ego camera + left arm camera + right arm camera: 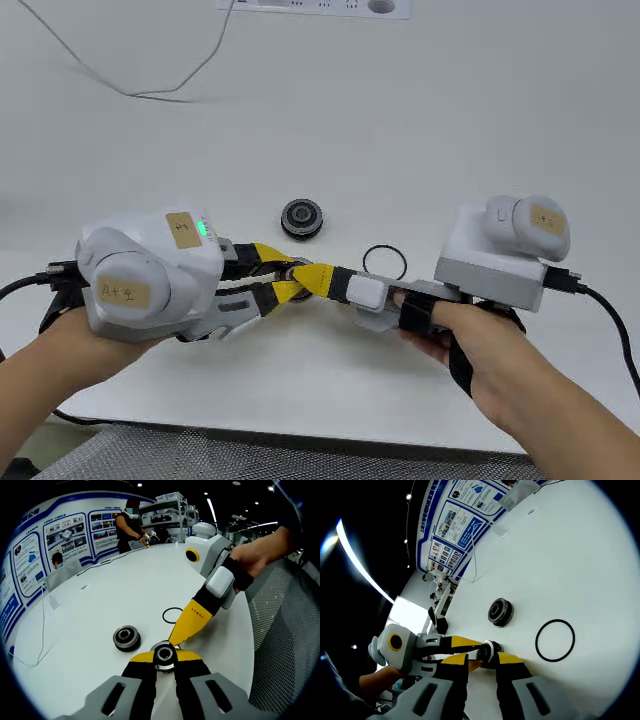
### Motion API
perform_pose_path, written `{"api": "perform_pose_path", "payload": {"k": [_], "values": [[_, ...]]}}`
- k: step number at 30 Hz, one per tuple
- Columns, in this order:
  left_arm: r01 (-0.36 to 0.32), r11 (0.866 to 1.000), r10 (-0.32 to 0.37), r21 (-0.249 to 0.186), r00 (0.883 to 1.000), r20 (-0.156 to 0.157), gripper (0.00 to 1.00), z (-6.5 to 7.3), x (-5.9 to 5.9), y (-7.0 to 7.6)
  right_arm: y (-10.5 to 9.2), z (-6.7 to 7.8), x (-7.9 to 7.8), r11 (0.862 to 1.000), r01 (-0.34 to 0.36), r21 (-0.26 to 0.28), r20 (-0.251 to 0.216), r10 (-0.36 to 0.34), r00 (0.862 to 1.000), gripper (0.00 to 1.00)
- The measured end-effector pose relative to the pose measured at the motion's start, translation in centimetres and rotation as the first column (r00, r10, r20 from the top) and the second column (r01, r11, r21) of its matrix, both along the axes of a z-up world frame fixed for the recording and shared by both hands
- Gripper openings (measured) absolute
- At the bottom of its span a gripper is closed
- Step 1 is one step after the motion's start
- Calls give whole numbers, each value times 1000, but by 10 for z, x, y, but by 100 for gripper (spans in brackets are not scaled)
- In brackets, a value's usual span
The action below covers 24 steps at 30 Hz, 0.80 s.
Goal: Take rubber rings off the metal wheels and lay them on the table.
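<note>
Left gripper (283,272): jaws clamped on a metal wheel (165,656) over the white table (400,120). Right gripper (318,281): reaches in from 3 o'clock with its jaws narrow and a yellow tip touching the wheel's rim; whether it pinches anything cannot be told. A second wheel (302,217) rests on the table at 12 o'clock of the held one. A loose rubber ring (384,262) lies flat at 3 o'clock.

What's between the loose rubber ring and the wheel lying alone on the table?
Only bare table between rubber ring and lone wheel, clear in the head view.
</note>
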State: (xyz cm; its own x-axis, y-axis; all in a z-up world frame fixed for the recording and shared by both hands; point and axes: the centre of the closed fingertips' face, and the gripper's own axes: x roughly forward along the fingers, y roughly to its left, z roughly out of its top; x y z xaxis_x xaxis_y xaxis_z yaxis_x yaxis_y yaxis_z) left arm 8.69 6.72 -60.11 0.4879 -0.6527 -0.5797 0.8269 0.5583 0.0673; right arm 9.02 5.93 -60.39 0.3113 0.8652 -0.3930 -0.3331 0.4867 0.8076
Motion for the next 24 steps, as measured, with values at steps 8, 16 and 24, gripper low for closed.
{"api": "perform_pose_path", "payload": {"k": [8, 16, 24], "values": [[2, 1000, -2, 0, 1000, -1, 13, 1, 0, -1, -3, -9, 7, 999, 30, -38, -5, -31, 1000, 11], [2, 1000, -2, 2, 1000, -1, 13, 2, 0, -1, -6, -11, 8, 998, 25, -61, 12, -24, 1000, 5], [2, 1000, -2, 4, 1000, -1, 13, 2, 0, -1, -8, -10, 9, 998, 35, -54, -12, -36, 999, 3]]}}
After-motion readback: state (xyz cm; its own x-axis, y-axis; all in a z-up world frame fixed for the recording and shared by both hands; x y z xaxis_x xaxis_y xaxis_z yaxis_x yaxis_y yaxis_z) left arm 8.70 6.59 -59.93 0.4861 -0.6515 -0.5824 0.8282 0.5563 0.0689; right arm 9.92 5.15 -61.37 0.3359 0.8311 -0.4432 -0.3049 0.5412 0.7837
